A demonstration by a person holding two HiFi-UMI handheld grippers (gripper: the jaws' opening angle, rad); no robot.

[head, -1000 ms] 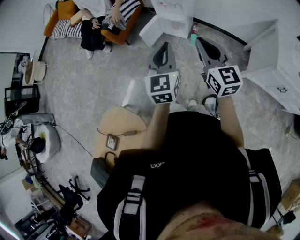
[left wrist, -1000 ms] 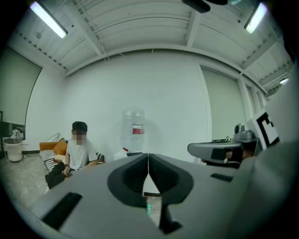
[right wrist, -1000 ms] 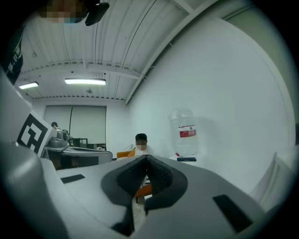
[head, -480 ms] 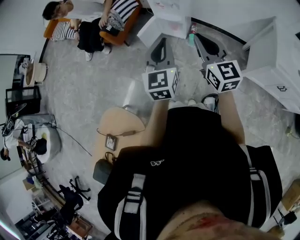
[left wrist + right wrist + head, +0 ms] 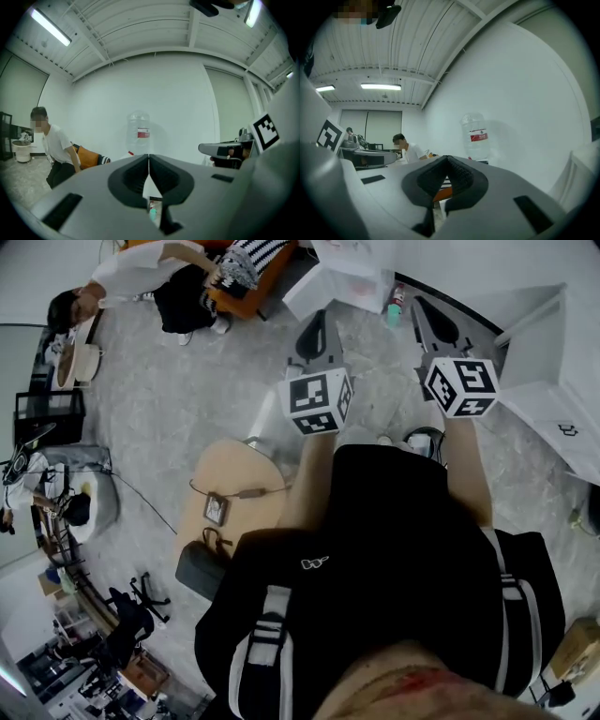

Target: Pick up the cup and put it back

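Grey floor point(image 5: 169, 418) below, white wall point(image 5: 178, 93) ahead. Left hand-held gripper point(image 5: 149, 166) closed, empty. Right hand-held gripper point(image 5: 446, 171) closed, empty. Whereabouts of cup: cannot tell from any view.

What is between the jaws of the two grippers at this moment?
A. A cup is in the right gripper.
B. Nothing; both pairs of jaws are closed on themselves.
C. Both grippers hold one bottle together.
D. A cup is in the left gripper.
B: in the left gripper view the jaws of the left gripper meet tip to tip with nothing between them, and the right gripper view shows the same for the right gripper.
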